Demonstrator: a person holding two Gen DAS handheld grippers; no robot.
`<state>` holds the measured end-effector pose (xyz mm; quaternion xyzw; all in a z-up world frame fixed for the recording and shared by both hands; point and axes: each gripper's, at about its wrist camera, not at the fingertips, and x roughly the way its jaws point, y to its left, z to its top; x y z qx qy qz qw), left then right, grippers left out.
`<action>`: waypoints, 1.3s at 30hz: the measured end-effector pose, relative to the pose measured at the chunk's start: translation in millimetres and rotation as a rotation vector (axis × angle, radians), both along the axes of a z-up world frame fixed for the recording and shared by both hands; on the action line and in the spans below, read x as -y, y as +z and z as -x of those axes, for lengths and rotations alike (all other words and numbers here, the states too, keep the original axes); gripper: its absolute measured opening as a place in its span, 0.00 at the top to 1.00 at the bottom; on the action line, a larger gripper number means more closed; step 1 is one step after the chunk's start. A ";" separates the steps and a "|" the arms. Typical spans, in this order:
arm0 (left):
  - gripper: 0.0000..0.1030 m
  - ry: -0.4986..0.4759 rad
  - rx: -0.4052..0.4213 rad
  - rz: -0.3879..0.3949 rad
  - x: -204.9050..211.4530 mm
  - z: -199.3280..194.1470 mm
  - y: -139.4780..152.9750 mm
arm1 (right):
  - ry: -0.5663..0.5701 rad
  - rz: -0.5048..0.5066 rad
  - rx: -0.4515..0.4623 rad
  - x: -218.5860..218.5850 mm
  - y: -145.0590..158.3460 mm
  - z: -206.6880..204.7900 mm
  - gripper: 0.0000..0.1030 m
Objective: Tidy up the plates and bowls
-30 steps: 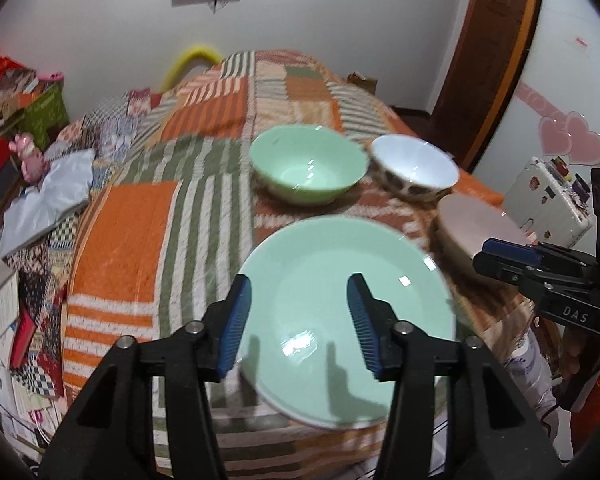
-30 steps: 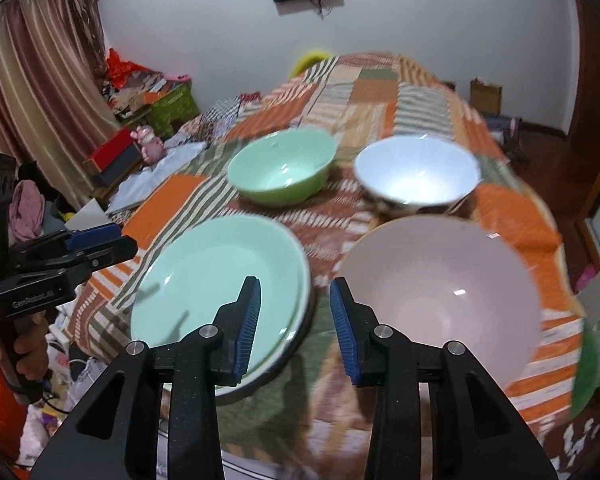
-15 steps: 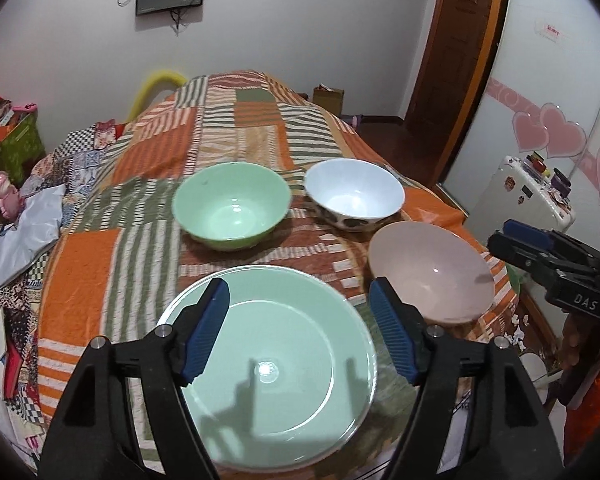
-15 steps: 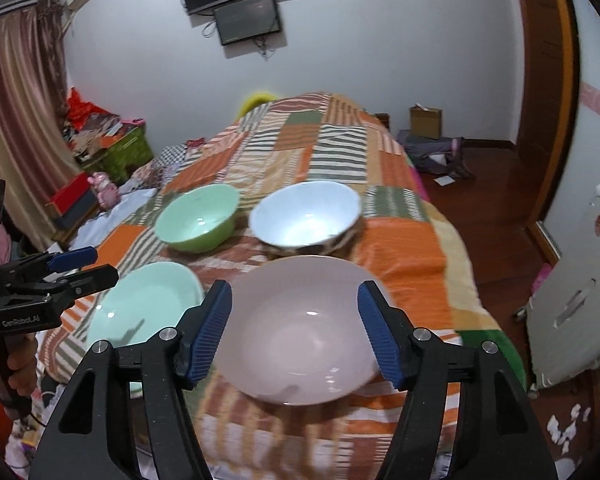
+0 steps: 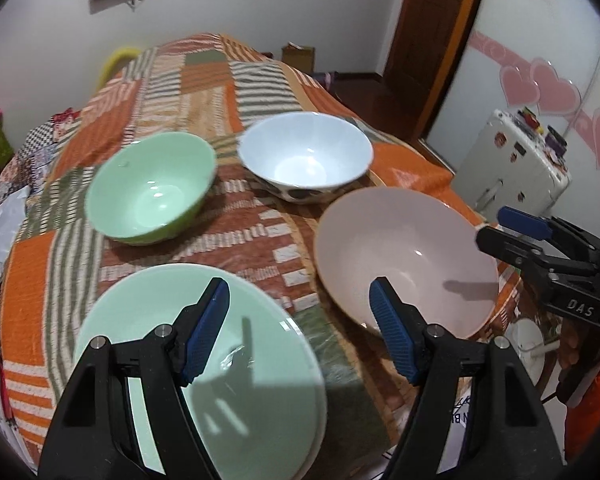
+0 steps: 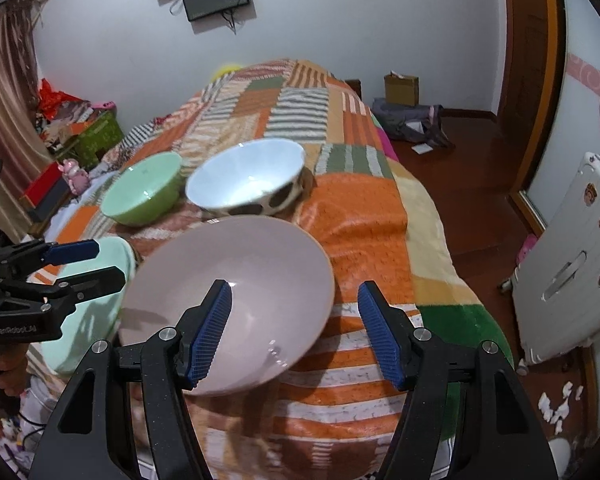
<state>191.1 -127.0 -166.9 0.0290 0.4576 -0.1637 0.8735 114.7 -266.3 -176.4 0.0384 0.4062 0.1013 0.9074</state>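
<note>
A green plate (image 5: 204,364) lies at the near left of the patchwork-covered table (image 5: 204,92). A pink plate (image 5: 404,256) lies at the near right, also in the right wrist view (image 6: 236,304). Behind them stand a green bowl (image 5: 152,188) and a white bowl (image 5: 304,156), both also in the right wrist view, green (image 6: 142,188) and white (image 6: 246,176). My left gripper (image 5: 300,332) is open above the gap between the two plates. My right gripper (image 6: 294,332) is open over the pink plate's right rim. Both are empty.
A white case (image 5: 512,164) stands on the floor to the right of the table. A cardboard box (image 6: 400,88) and a bag (image 6: 412,124) lie on the wooden floor by the far wall. Clutter (image 6: 72,136) is piled at the left.
Both grippers have opened wider than a second ago. The left view has swung right towards the pink plate. The right view has moved closer to the pink plate and further right.
</note>
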 end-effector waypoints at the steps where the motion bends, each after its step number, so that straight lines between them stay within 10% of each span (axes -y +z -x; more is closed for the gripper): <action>1: 0.30 -0.006 -0.004 -0.007 4.2 -2.0 -3.4 | -0.001 0.002 -0.008 1.0 -2.0 -1.8 0.40; 12: 0.47 -0.023 -0.072 0.006 21.1 -23.5 -28.6 | 0.011 -0.077 -0.078 14.5 -18.9 -10.2 0.40; 19: 0.67 -0.035 -0.118 0.032 26.0 -29.4 -40.6 | 0.027 -0.088 -0.094 14.8 -25.5 -13.7 0.68; 39: 0.72 -0.061 -0.111 0.064 29.1 -15.1 -33.3 | -0.006 -0.115 -0.084 9.9 -13.7 -7.6 0.78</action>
